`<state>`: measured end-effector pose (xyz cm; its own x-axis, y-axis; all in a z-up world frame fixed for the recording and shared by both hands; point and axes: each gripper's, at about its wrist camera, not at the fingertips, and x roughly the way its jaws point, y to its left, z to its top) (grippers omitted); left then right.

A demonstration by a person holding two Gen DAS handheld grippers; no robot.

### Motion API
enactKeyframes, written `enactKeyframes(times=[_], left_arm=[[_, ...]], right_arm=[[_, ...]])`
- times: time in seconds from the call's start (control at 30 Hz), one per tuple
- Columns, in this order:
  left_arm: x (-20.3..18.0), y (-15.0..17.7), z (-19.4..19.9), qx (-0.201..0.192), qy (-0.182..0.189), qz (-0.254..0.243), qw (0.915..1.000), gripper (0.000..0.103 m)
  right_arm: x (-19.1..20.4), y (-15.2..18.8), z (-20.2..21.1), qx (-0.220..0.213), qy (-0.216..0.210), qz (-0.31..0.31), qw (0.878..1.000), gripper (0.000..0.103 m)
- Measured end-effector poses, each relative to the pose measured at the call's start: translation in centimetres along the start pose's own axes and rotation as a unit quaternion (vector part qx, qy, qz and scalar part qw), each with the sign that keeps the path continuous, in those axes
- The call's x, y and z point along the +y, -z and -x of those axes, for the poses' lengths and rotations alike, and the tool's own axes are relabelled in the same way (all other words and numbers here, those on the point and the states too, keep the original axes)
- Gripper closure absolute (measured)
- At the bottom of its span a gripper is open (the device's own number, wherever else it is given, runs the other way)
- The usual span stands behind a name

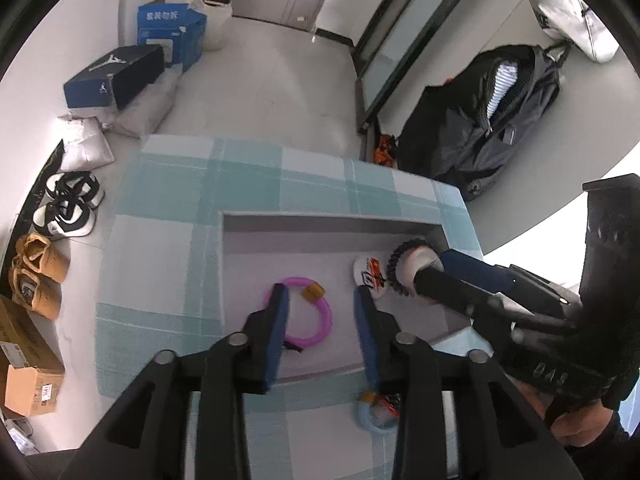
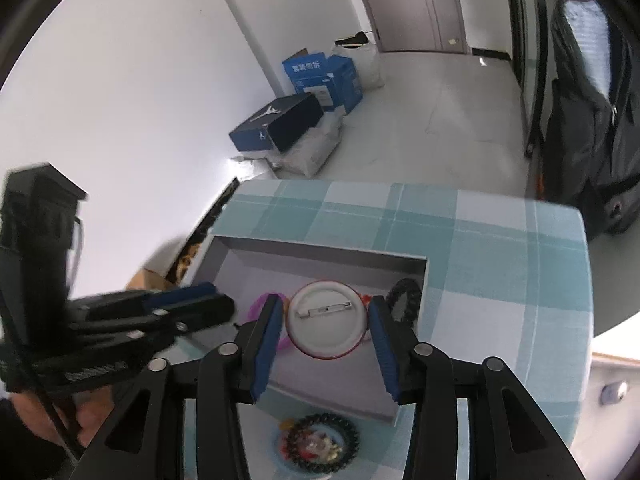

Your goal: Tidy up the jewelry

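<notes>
A shallow grey box (image 1: 320,216) (image 2: 320,256) sits on a teal checked tablecloth (image 1: 160,240). In it lie a pink bracelet (image 1: 326,314) (image 2: 256,308) with an amber clasp, a printed badge (image 1: 370,274) and a dark beaded bracelet (image 1: 394,264) (image 2: 404,296). My left gripper (image 1: 320,296) (image 2: 220,298) hangs open just above the pink bracelet, gripping nothing. My right gripper (image 2: 326,302) (image 1: 434,266) is open around a round white pin badge (image 2: 326,320), pin side up. Its pads stand just clear of the red rim.
A light blue dish (image 2: 316,440) (image 1: 378,412) with dark beads and red bits sits on the cloth in front of the box. On the floor are shoes (image 1: 68,208), shoe boxes (image 1: 116,76), a cardboard box (image 1: 28,360), a dark backpack (image 1: 500,112) and a leaning mirror (image 1: 400,32).
</notes>
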<state>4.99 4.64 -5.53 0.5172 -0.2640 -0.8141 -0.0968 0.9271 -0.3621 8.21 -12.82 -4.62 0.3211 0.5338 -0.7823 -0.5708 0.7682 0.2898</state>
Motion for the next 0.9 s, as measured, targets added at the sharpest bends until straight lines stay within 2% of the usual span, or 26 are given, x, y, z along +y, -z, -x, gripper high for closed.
enactKeyframes(times=[0.03, 0.07, 0.23, 0.4, 0.6, 0.67, 0.9], left_arm=[[0.2, 0.0, 0.1, 0.000, 0.000, 0.005, 1.0000, 0.045], [0.4, 0.0, 0.4, -0.009, 0.005, 0.014, 0.9999, 0.044], [0.0, 0.1, 0.9, -0.024, -0.004, -0.001, 0.9997, 0.044], [-0.5, 0.5, 0.7, -0.021, -0.020, -0.016, 0.9994, 0.044], [-1.1, 1.2, 0.9, -0.023, -0.032, -0.026, 0.9989, 0.044], [-1.3, 1.5, 1.0, -0.022, -0.029, -0.032, 0.9988, 0.043], [-1.7, 3.4, 1.7, -0.019, -0.038, -0.036, 0.9985, 0.043]], right_arm=[[0.0, 0.0, -0.1, 0.003, 0.004, 0.001, 1.000, 0.028], [-0.1, 0.0, 0.1, -0.003, 0.010, -0.004, 1.000, 0.028], [-0.9, 0.3, 2.2, -0.034, -0.004, -0.018, 0.999, 0.029], [-1.6, 0.7, 4.4, -0.058, 0.013, -0.030, 0.998, 0.027], [-2.5, 1.5, 5.4, -0.059, 0.019, -0.041, 0.997, 0.025], [-2.7, 2.0, 5.9, -0.061, 0.016, -0.043, 0.997, 0.019], [-3.0, 4.4, 6.6, -0.057, 0.014, -0.052, 0.997, 0.015]])
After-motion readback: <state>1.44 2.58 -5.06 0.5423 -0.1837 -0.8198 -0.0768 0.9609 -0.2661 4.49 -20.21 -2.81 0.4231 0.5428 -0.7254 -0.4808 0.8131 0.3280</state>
